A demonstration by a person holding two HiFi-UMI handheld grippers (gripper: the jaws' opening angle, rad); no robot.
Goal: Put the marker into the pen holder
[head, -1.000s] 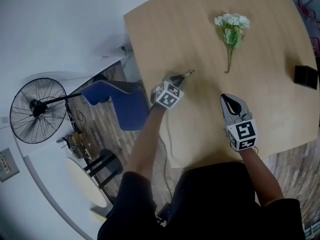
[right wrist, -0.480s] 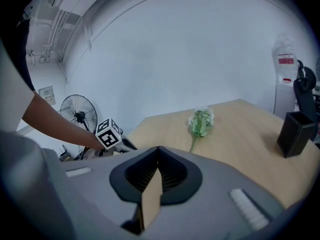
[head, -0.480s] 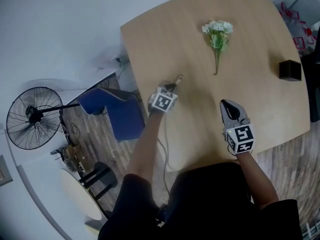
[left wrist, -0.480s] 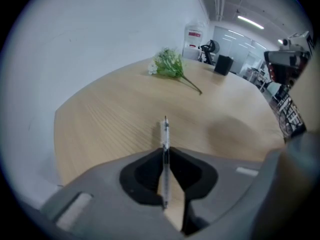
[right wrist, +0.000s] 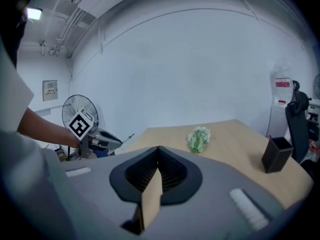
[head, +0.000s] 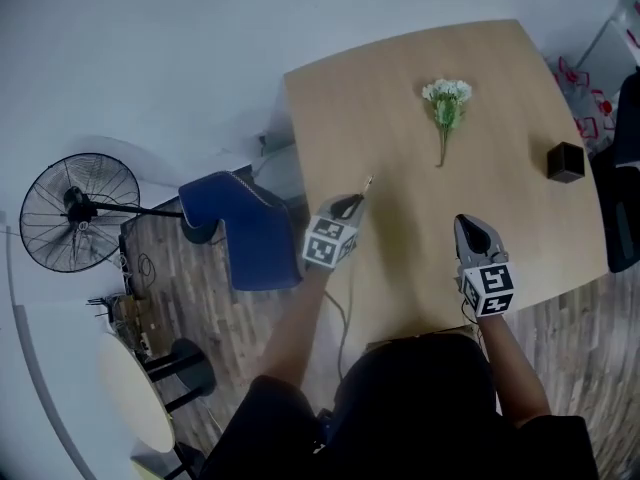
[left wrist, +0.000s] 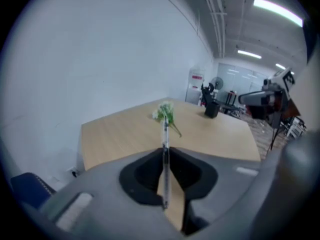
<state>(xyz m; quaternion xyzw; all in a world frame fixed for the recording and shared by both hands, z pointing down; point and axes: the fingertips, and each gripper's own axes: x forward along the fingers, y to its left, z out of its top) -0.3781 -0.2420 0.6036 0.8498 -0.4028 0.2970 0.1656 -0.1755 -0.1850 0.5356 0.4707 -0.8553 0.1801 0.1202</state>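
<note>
Head view: marker gripped, pen holder not yet reached.

From above I see my left gripper [head: 350, 204] clamped on the marker [head: 366, 184]. Its tip sticks out forward over the near-left part of the table [head: 400, 268]. The black pen holder [head: 565, 161] stands well apart near the right edge, and a flower sprig [head: 445, 106] lies toward the far side between them. I judge the pickup done; the carry across and the drop into the holder remain. My right gripper [head: 473, 231] hovers over the near edge. The left gripper view adds what the overhead cannot: the pads pinching the thin barrel, which lines up with the flowers. The right gripper view shows its own jaws together with nothing between them, and the holder side-on at its right.
</note>
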